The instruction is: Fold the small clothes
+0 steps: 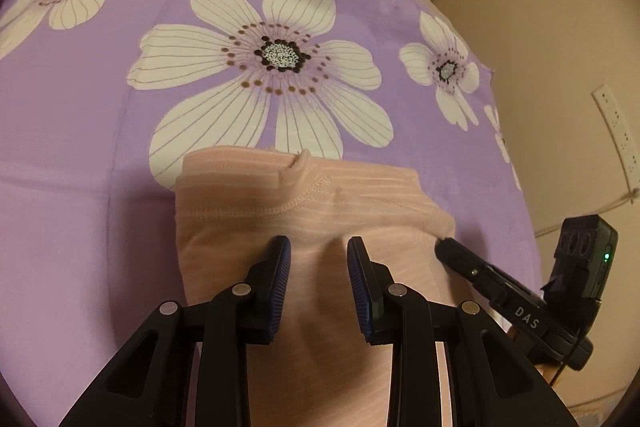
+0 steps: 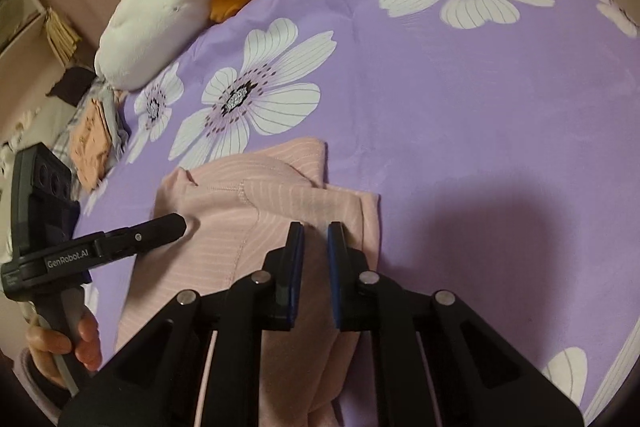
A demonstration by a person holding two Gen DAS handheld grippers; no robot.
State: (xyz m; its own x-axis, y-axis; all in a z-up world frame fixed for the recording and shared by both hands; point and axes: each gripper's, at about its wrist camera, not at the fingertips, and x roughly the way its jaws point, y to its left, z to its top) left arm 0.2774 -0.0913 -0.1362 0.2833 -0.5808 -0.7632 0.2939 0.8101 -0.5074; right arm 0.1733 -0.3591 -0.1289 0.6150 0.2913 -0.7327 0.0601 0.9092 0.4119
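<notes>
Left tool: low centre of its own view, jaws standing apart over the pink garment; the fabric runs between and under the pads, and whether they press on it I cannot tell.
Right tool: low centre of its own view, jaws nearly closed, a narrow gap between the blue pads; pink fabric lies in that gap, but a pinch cannot be confirmed.
Hand: lower left of the right wrist view, wrapped around the left tool's handle.
Pink garment: folded, ribbed, lying on the bedsheet just past both tools, in the lower middle of each view; a seam and cuff show on its top layer.
Bedsheet: purple with large white flowers, filling the middle of both views.
Clothes pile: left edge of the right wrist view, beside the sheet.
Plush toy: white and orange, upper left of the right wrist view, at the sheet's far edge.
Power strip: white, right edge of the left wrist view.
</notes>
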